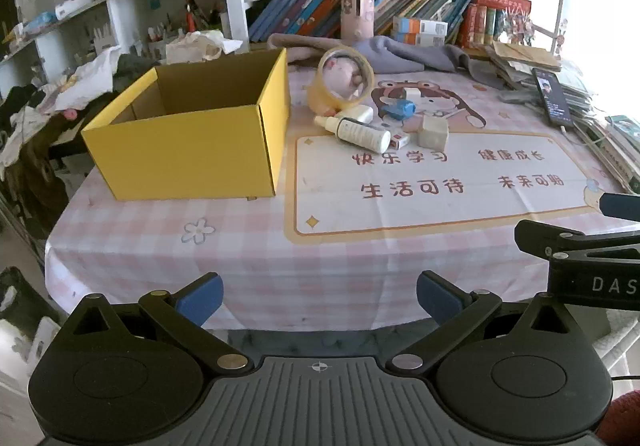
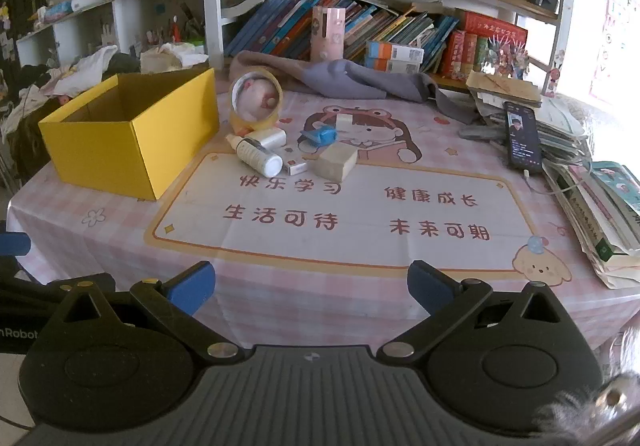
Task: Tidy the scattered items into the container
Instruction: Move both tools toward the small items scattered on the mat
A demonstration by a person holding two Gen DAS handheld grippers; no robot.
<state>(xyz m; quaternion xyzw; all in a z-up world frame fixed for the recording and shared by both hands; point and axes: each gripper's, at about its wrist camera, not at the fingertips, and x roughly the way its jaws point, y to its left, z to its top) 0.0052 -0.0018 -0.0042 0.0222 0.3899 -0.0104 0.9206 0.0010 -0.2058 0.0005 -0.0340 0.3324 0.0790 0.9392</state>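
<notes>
A: Beside the right wall of the yellow box (image 1: 188, 134), the scattered items sat in one tight cluster on the pink checked cloth (image 1: 240, 246). The box itself looked empty, open-topped, on the left of the table.

B: What was in the pile?

A: A white bottle (image 1: 360, 132) lay on its side at the near edge, a roll of yellow tape (image 1: 340, 80) stood on its rim just behind it, a blue clip-like thing (image 1: 398, 110) to the right, a pale cube (image 1: 433, 132) nearer, and a small flat carton (image 1: 400, 142) lay between bottle and cube.

B: And the grippers?

A: The left gripper (image 1: 319, 302) hung at the near edge of the table with its jaws spread wide, nothing between them. The right gripper (image 2: 312, 288) was the same: wide, empty, well short of the pile.

B: So nothing had started?

A: That was my read: the very first pick. The next move called for a reach far across the cloth, probably to the bottle or the cube, since both sat nearest. The bottle might roll if nudged, so the jaws would need to straddle it squarely.
</notes>
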